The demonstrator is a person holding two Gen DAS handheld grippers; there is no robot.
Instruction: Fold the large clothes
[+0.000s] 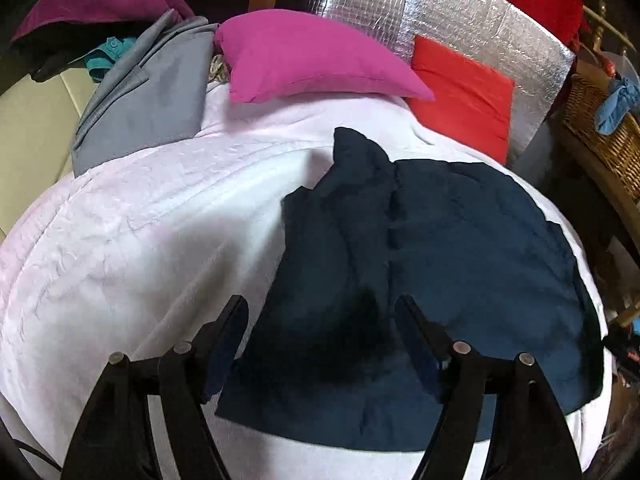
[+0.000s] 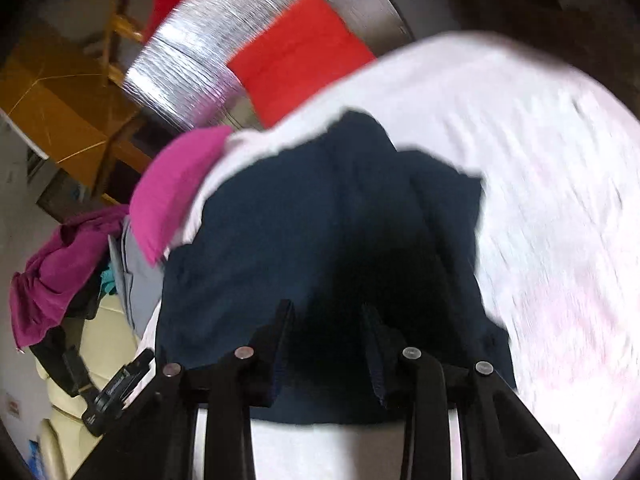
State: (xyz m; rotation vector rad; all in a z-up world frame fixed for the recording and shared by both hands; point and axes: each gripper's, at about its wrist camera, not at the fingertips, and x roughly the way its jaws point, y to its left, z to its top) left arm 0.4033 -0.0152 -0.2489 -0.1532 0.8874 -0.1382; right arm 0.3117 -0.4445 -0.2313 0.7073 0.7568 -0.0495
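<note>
Navy garment (image 1: pixel 440 248) lies partly folded on white bed cover (image 1: pixel 120 248), left gripper (image 1: pixel 320 316) & right gripper (image 2: pixel 326 320) both released above its near edge; soft, limp, light fabric, prob. best pinched at hem corners.

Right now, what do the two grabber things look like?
Both are black. The left gripper has two long, flat fingers with dark blue pads on their inner faces, and round silver pins at the joints of its angular black links. The right gripper looks the same: black fingers, blue-edged pads, silver pins. No sleeves, hands or markings show.
</note>
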